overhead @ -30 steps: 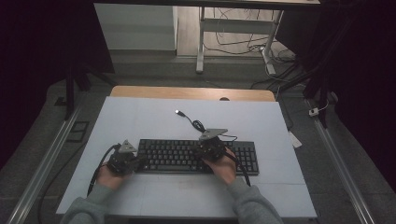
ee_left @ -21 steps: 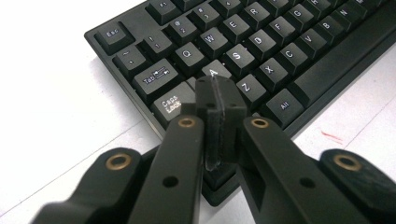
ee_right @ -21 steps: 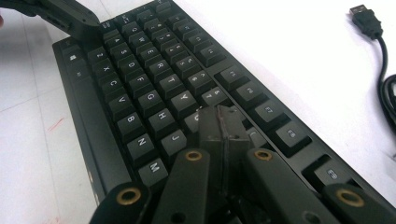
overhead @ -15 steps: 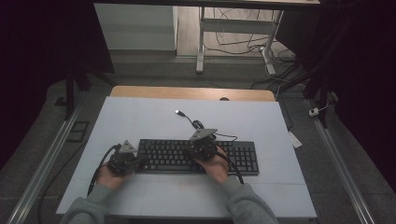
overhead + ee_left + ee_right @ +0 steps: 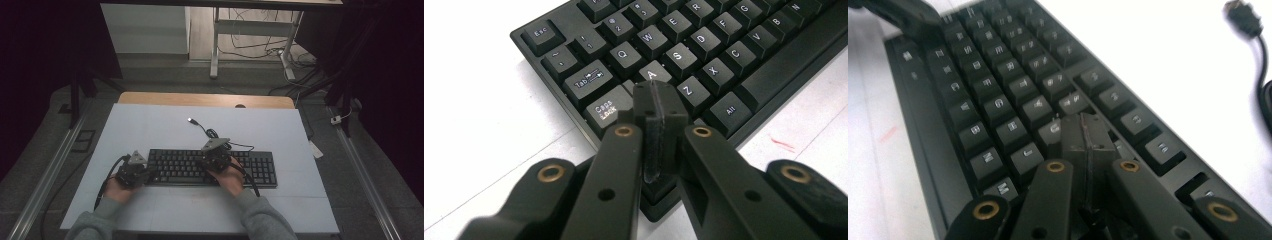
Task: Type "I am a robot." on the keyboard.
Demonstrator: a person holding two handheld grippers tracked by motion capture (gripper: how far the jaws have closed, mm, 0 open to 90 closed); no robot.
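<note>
A black keyboard (image 5: 260, 170) lies across the near middle of the white table (image 5: 150, 130). My left gripper (image 5: 145, 172) is at the keyboard's left end. In the left gripper view its jaws (image 5: 656, 100) are shut with nothing between them, and the tips sit over the keys just below Caps Lock and A on the keyboard (image 5: 704, 45). My right gripper (image 5: 212, 159) hovers over the middle of the keyboard. Its jaws (image 5: 1087, 132) are shut and empty above the letter keys (image 5: 998, 105). I cannot tell whether either tip presses a key.
The keyboard's black cable (image 5: 212, 135) curls behind it and ends in a loose USB plug (image 5: 190, 120), which also shows in the right gripper view (image 5: 1243, 15). A wooden strip (image 5: 205, 100) edges the table's far side. Metal rails (image 5: 45, 170) run along both sides.
My right gripper has shifted a little to the left along the keyboard. The left gripper has stayed at the keyboard's left end.
</note>
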